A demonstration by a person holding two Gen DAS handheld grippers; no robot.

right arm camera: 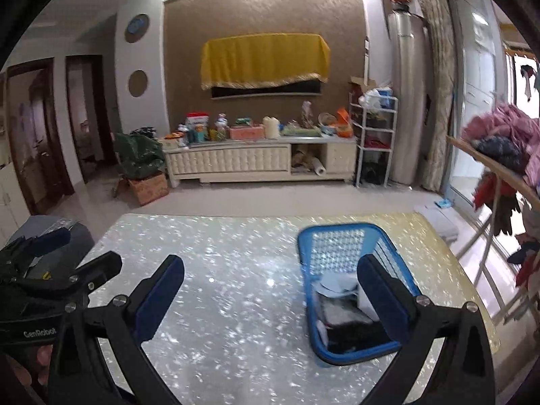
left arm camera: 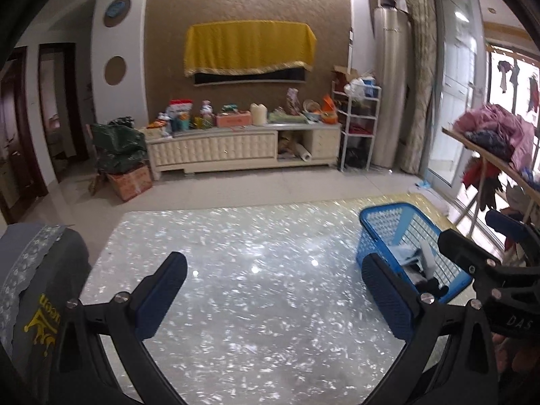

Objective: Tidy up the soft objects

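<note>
Both the left gripper (left arm camera: 273,298) and the right gripper (right arm camera: 270,298) hover with jaws spread and empty above the glossy speckled surface (left arm camera: 236,270), apparently because the folded soft items (right arm camera: 341,307) already lie inside the blue plastic basket (right arm camera: 305,256) at its right side.

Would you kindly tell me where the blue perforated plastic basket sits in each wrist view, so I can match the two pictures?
Left wrist view: the blue perforated plastic basket is at the right, on the sparkly table, behind the gripper's right-side finger.
Right wrist view: the basket is right of centre, lower half, soft items inside.
Shared landmark: the yellow cloth draped on the brown back wall.
</note>
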